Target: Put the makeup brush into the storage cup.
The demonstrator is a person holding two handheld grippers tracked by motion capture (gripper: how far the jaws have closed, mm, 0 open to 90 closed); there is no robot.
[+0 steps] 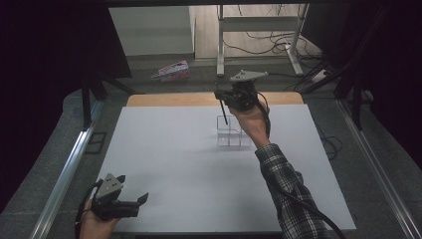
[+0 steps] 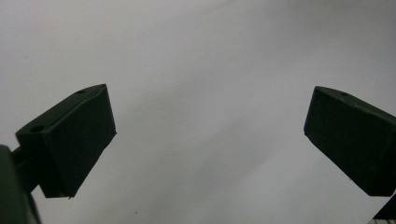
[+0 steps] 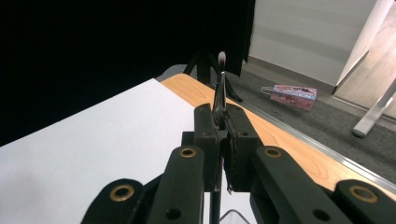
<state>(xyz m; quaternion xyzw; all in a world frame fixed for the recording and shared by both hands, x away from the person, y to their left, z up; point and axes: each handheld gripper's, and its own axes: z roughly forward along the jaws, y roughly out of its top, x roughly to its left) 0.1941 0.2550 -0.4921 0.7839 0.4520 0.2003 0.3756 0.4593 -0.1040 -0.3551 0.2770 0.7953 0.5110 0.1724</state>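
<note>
Clear acrylic, a small compartmented organiser [image 1: 233, 133], stood on the white table sheet [image 1: 164, 164] toward the far side, a little right of middle, and my right gripper [image 1: 225, 101] hung just above its far-left corner. Its jaws were pressed together on a slim makeup brush [image 3: 220, 88]: in the right gripper view the pale bristle tuft [image 3: 222, 58] stuck out beyond the pads, while from the high view the dark handle [image 1: 223, 112] slanted down out of the gripper toward the organiser's far-left compartment. I could not tell whether the handle's end had already entered that compartment or stood just over its rim. The brush seemed to me very light and stiff along the shaft, smooth enough to swivel or slide in a pinch, and soft only at the tuft, so I judged the hold near the ferrule right, with the hairs left alone. The organiser looked light too, and I thought a nudge from the handle could shift or tip it. My left gripper [image 1: 133, 201] rested at the near left corner of the sheet, well apart from all this, its jaws spread wide with nothing between them. Beyond the table's wooden edge [image 1: 199, 98] a pink packet [image 1: 172, 70] lay on the floor.
</note>
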